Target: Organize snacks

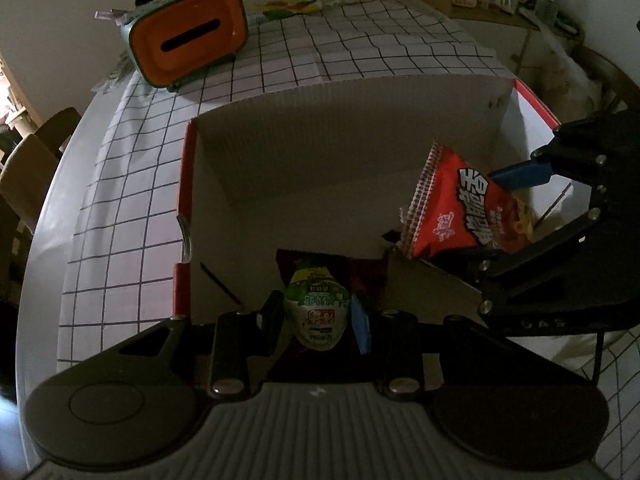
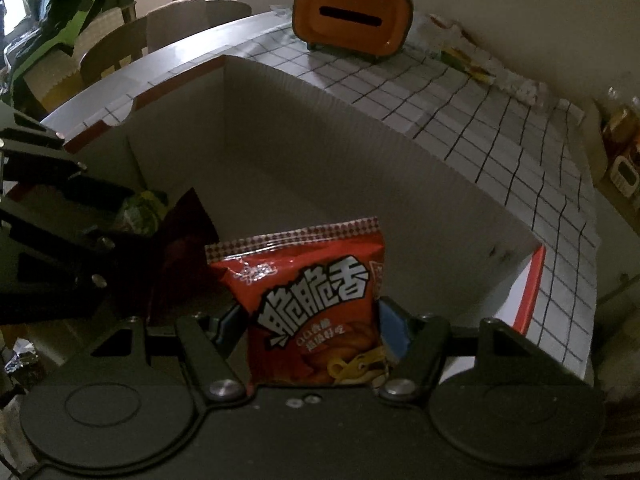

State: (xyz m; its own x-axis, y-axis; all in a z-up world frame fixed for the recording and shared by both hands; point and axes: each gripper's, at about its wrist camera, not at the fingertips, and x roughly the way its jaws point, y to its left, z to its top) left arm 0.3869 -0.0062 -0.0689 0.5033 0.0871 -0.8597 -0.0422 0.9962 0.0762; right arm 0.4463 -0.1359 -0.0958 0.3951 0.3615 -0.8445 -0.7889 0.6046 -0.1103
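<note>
My left gripper [image 1: 316,316] is clamped on a small green-and-white sealed snack cup [image 1: 316,312], low in the centre of its view. My right gripper [image 2: 312,332] pinches a red crinkle-edged snack bag with white lettering [image 2: 316,308], upright between its blue pads [image 2: 394,330]. Both snacks hang over the near edge of the open white corrugated cardboard box with red trim [image 1: 320,152]. Behind it, at the upper left of the left view, an orange-faced tissue box [image 1: 188,46] stands on the black-and-white grid tablecloth [image 1: 132,200].
</note>
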